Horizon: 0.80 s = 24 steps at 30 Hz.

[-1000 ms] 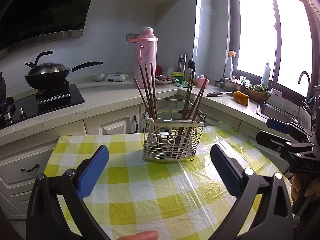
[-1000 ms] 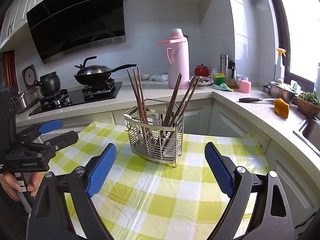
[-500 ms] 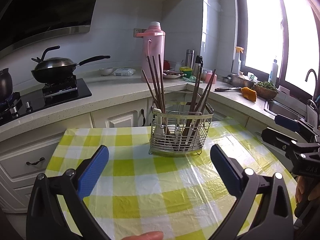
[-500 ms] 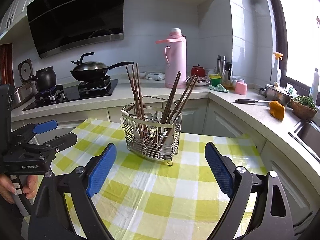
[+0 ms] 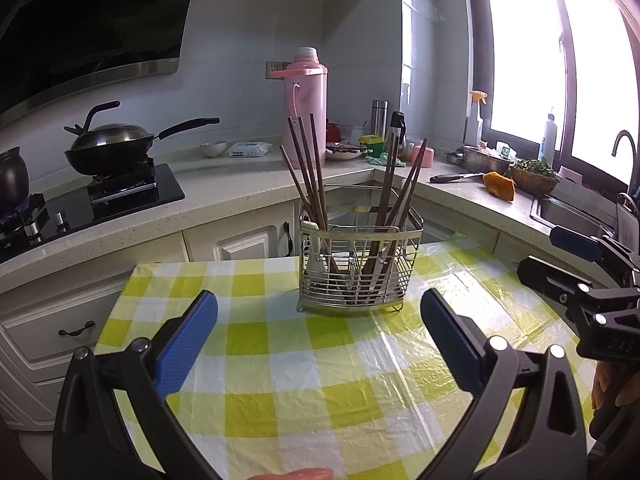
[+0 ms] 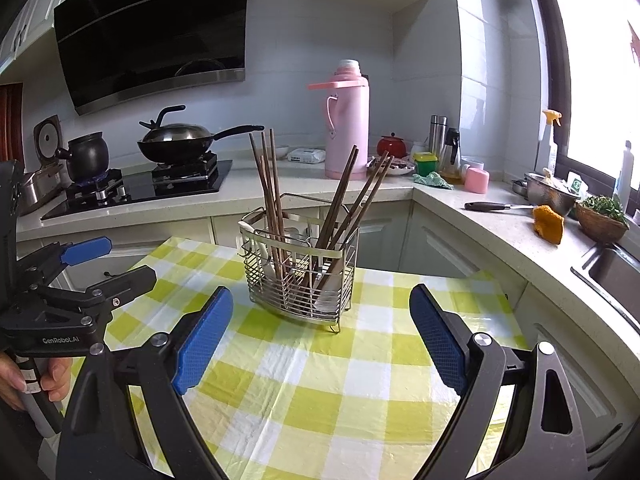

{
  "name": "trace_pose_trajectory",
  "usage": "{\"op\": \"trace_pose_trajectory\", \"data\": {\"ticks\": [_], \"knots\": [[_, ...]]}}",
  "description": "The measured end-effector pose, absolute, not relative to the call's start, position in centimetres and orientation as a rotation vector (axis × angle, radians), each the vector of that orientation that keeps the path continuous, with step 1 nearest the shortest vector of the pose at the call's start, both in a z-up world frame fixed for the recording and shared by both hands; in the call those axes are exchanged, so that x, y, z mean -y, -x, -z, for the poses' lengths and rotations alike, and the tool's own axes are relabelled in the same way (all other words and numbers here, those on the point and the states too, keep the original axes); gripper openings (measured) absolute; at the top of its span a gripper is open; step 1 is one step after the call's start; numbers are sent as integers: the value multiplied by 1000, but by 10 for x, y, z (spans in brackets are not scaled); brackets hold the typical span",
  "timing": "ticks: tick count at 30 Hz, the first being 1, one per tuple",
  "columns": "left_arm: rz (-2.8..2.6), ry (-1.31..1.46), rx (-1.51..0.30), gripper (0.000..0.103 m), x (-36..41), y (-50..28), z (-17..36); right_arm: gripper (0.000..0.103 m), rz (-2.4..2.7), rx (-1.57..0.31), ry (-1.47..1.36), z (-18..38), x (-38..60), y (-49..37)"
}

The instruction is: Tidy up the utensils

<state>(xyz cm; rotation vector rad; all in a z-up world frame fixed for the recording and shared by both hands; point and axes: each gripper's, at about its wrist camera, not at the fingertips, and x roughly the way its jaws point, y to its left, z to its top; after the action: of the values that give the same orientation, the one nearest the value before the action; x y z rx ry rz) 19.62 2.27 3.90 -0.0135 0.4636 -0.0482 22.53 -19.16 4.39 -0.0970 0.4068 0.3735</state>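
Over on the left side the left gripper [image 5: 319, 334] hangs above the checked tablecloth [image 5: 304, 364] with its blue pads spread wide apart and nothing between them. Ahead of those fingers, a little past the tips and roughly centred in the gap, stands the wire utensil caddy [image 5: 359, 268], upright on the cloth. In the compartment nearer the left finger a bundle of dark chopsticks [image 5: 306, 172] leans up and outward beside a white spoon handle [image 5: 314, 248]; toward the right finger a second bundle of chopsticks [image 5: 402, 200] slants the other way.

The caddy looks light and sits on thin wire feet, so I'd guess a sideways tug on any one stick would tip it or slide it over the glossy plastic cover. The sticks cross each other down inside, and pulling one at an angle could drag its neighbours out and scatter them.

Further right, the right gripper [image 6: 321, 328] is also spread open and empty, the caddy [image 6: 299, 276] sitting ahead of its fingers and slightly toward its left pad. From that view the other tool is close at its left. If both close in on the caddy at once, I'd worry the two tools knock together, or that one pinches wire instead of wood.
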Motion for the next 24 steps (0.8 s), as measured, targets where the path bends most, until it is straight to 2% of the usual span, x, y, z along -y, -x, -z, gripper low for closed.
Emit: {"op": "trace_pose_trajectory", "data": {"ticks": [24], "knots": [[28, 4, -460, 98, -21, -195, -41, 85, -370, -394, 85, -48, 198, -222]]}}
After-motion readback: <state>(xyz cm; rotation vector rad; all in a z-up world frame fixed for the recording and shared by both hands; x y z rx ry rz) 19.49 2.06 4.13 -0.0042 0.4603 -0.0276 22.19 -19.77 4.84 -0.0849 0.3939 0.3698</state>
